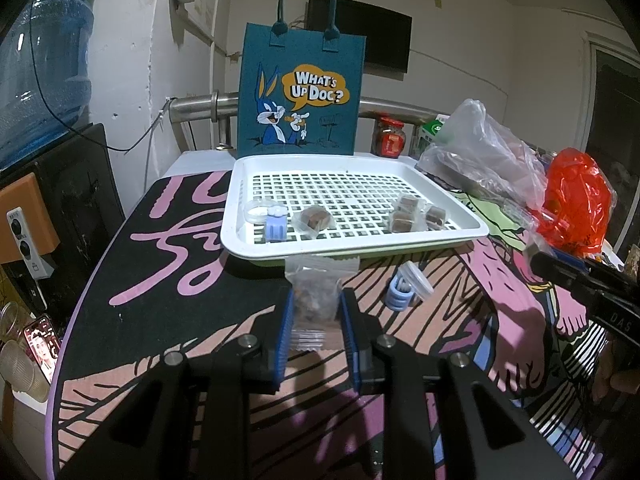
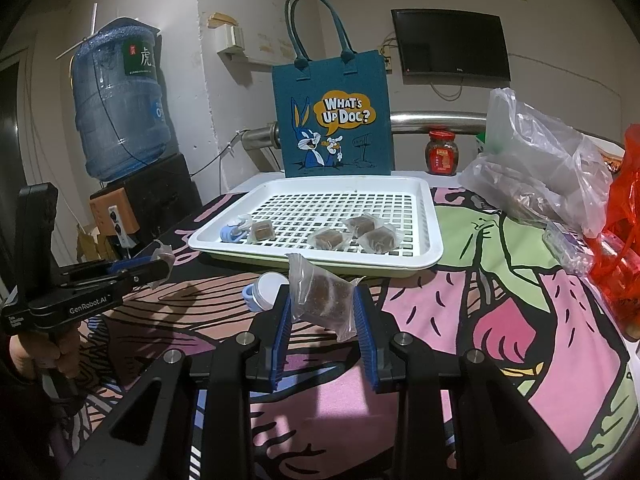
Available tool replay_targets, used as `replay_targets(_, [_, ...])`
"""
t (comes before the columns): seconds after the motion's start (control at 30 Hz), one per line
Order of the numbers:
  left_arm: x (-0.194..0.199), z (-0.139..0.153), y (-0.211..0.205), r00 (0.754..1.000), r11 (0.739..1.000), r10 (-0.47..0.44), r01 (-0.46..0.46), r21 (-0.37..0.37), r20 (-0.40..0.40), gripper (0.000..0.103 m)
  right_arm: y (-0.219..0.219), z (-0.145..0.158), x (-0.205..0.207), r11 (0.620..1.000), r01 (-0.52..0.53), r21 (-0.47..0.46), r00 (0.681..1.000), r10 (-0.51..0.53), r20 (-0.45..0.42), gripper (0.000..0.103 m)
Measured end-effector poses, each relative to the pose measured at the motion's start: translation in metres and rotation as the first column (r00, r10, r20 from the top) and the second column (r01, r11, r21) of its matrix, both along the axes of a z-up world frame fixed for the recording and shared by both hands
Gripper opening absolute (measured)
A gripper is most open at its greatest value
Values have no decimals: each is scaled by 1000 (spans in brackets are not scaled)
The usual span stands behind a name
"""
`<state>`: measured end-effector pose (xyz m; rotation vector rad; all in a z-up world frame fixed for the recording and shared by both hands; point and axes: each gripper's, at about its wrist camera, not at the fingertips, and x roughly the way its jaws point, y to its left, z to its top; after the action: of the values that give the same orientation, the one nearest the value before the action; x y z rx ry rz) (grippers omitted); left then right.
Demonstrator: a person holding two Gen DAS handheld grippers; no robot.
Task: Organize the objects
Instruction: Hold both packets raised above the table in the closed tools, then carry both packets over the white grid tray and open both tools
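Your left tongs (image 1: 316, 316) clamp one clear snack packet (image 1: 314, 300); your right tongs (image 2: 322, 314) clamp another packet (image 2: 326, 294), both low centre. The cartoon-print desk (image 2: 460, 320) carries the white tray (image 2: 434, 232) at mid-frame. A water bottle (image 2: 120, 108) stands upper left.

tray (image 2: 434, 216) on counter (image 2: 480, 320) | tote bag (image 2: 332, 120) behind tray | wrapped cubes (image 2: 352, 234) in tray | plastic bags (image 2: 536, 168) right of tray

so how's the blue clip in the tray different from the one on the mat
The tray clip lies inside the white tray, at its left front corner; the mat clip lies outside on the mat, just in front of the tray. The mat clip lies tilted. Both are light blue, each beside a round clear lid.
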<state>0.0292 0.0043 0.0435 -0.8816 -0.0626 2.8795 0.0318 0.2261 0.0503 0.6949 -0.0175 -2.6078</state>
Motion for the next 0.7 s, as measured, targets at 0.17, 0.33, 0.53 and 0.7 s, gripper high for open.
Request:
replay_targets(0.17, [-3,-2,-1,1000,1000,2,-2,4,16,23,2,-1,-1,1000,1,-12,1000,-1,11,29])
replay_targets(0.33, [-8,-6,-1,999,1000,3,-3,2,54,23,6,-2,-6,999,5,-39,999,-4,37,29])
replay_targets(0.53, [-16,-8,-10,993,999,-16,10,51,116,23,17,-5,-18,995,9,-95,994,1,111,29])
replay_targets(0.7, [-18,17,-19,996,999,-14,11,35,82,23,29,25,-16,990,-14,-139,998,23,63,29])
